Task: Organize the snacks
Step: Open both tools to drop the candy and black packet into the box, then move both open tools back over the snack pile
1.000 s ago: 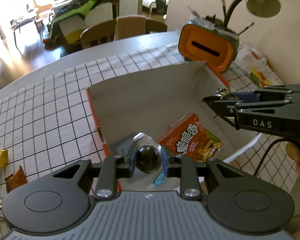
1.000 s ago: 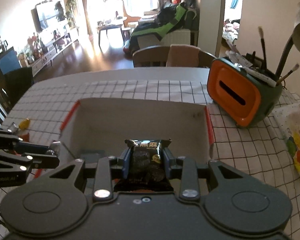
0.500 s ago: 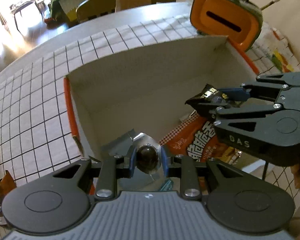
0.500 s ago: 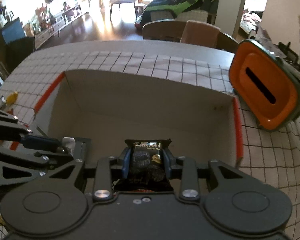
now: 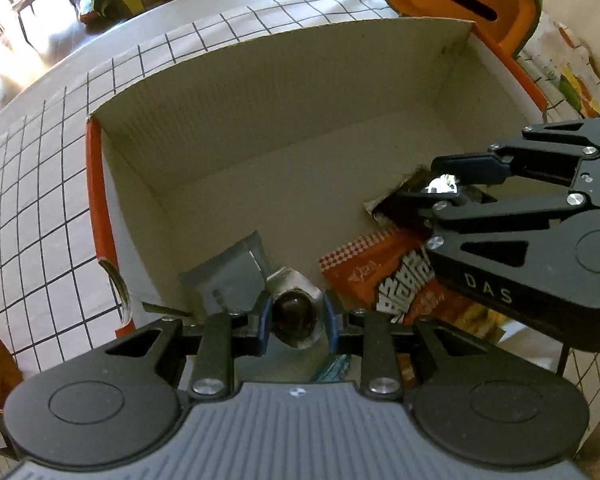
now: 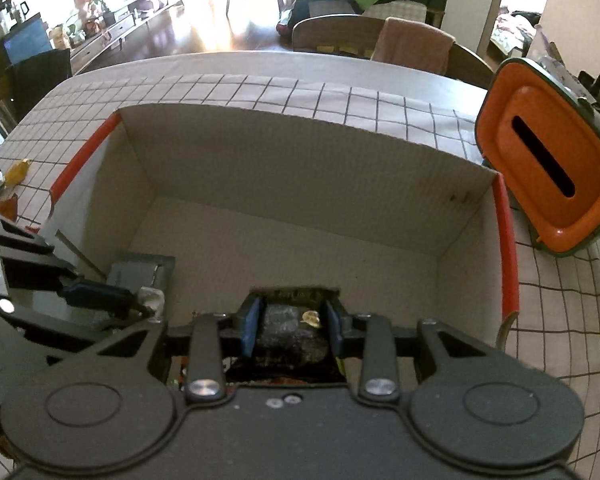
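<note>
Down low, the left gripper [image 5: 296,316] squeezes a shiny silver snack [image 5: 295,312] with a dark round middle. Beside it, the right gripper [image 6: 291,330] pinches a black snack packet [image 6: 290,328]. Both are held inside the cardboard box [image 6: 300,168], over an orange snack bag [image 5: 380,276] and a grey packet [image 5: 228,276]. Behind the box stands an orange holder [image 6: 548,172] on the checked cloth [image 5: 40,184].

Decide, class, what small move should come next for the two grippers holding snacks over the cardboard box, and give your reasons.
Probably open both sets of jaws and let go. The left gripper is shut on a clear-wrapped dark snack and the right gripper on a black snack packet; both are low inside the cardboard box, near the orange snack bag lying there.
</note>
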Action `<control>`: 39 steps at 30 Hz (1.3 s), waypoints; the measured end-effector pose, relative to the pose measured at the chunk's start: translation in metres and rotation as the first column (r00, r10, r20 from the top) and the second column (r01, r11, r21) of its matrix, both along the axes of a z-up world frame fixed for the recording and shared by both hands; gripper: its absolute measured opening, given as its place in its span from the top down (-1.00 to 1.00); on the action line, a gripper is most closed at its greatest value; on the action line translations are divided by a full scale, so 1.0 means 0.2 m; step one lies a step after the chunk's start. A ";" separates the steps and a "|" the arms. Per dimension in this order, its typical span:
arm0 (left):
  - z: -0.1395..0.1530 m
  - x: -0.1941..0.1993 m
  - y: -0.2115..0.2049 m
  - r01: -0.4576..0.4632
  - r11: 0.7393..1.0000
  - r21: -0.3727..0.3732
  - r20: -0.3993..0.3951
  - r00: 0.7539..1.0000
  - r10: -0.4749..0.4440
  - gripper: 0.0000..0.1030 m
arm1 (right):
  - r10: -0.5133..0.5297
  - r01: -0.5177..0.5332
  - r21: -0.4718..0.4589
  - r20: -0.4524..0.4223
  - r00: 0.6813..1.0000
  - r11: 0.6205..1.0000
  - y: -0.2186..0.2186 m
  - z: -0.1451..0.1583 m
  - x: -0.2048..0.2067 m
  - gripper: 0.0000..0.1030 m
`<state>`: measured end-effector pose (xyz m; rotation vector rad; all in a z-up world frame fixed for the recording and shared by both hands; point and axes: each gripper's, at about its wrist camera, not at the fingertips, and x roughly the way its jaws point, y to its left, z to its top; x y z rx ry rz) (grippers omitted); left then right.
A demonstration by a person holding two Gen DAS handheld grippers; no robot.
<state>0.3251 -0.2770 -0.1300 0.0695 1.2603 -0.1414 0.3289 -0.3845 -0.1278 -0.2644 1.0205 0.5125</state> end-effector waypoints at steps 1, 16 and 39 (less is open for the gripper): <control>0.00 0.00 0.00 0.002 1.000 -0.002 0.001 1.000 -0.002 0.48 | -0.002 0.002 -0.001 -0.001 1.000 1.000 0.00 0.00 0.00 0.35; 0.18 -0.13 0.09 -0.006 0.998 -0.066 0.099 0.995 0.013 0.40 | -0.022 0.019 0.085 0.035 0.999 0.996 -0.08 0.16 -0.08 0.07; 0.54 -0.54 0.49 -0.024 0.992 -0.125 0.319 0.946 0.063 0.07 | -0.062 0.023 0.241 0.156 0.986 0.970 0.09 0.51 -0.45 -0.38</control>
